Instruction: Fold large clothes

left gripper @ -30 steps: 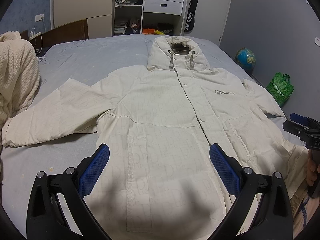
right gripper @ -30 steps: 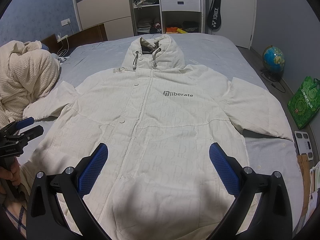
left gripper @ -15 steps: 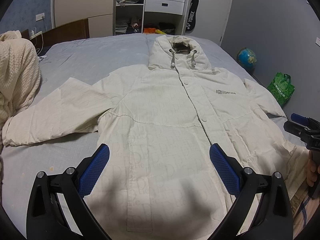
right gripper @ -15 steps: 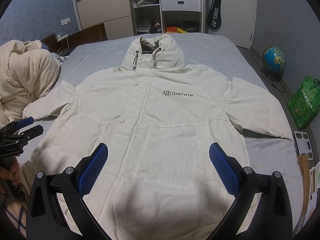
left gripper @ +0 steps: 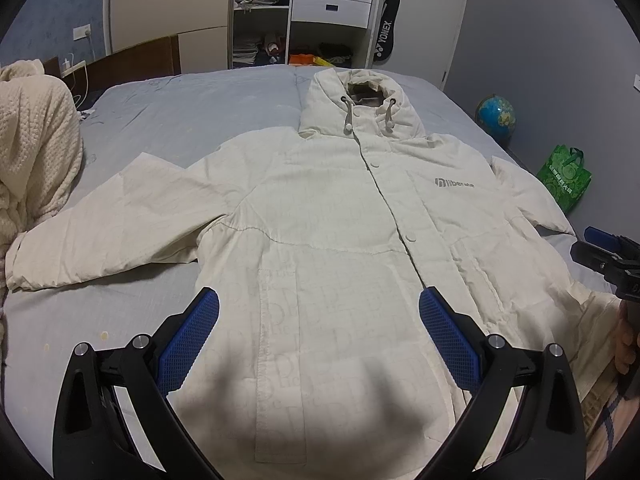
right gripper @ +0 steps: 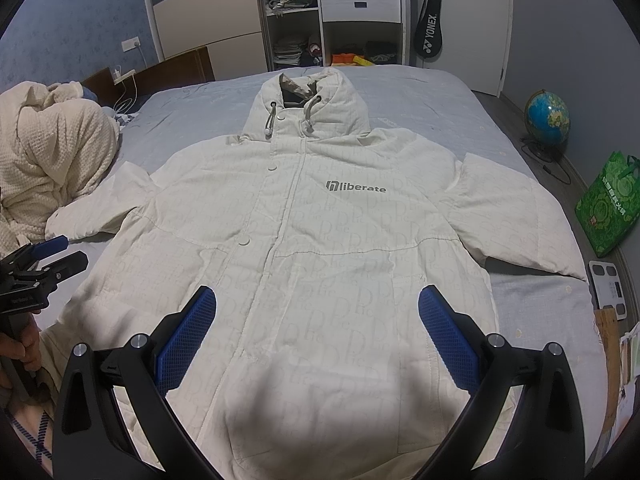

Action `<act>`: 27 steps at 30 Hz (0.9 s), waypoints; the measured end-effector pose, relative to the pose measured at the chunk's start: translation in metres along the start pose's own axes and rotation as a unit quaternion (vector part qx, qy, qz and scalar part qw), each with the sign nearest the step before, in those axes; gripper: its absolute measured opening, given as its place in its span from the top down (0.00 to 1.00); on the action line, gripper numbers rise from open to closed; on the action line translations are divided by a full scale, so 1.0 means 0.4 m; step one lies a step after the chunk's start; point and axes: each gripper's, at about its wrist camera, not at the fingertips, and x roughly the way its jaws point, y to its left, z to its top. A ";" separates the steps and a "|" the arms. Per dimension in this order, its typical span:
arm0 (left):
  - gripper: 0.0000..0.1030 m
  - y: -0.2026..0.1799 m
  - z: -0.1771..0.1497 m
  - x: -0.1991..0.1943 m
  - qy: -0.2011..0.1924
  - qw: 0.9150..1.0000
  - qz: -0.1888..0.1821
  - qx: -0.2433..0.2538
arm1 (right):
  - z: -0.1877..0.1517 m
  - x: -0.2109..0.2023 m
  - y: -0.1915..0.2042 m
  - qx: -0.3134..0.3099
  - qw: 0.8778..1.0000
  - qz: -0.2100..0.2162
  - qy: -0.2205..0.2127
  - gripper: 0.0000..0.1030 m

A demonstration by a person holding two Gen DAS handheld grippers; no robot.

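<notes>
A cream hooded coat (left gripper: 320, 240) lies front-up and spread flat on the grey bed (left gripper: 192, 112), hood toward the headboard, hem at the near edge. The left claw (left gripper: 319, 334) hovers over the lower front with its jaws wide, holding nothing; the right claw (right gripper: 317, 332) does the same (blue pads well apart). Bare sheet lies open beyond the hood and beside both sleeves. A knitted blanket (right gripper: 48, 160) crowds the left sleeve's cuff (left gripper: 24, 268), while the right sleeve (right gripper: 516, 220) reaches the bed's edge, near a green bag (right gripper: 608, 208) and globe (right gripper: 548, 116) on the floor. The hem is cut off by the frame and shadowed, so its edge is hard to make out.
</notes>
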 end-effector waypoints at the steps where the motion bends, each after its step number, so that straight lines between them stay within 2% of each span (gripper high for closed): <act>1: 0.06 0.001 -0.001 0.000 0.000 1.000 0.000 0.000 | 0.000 0.000 0.000 0.000 1.000 0.000 0.000 0.06; 27: 0.06 0.000 -0.008 0.009 0.007 1.000 0.004 0.003 | 0.001 0.005 -0.004 0.003 1.000 0.006 0.002 0.06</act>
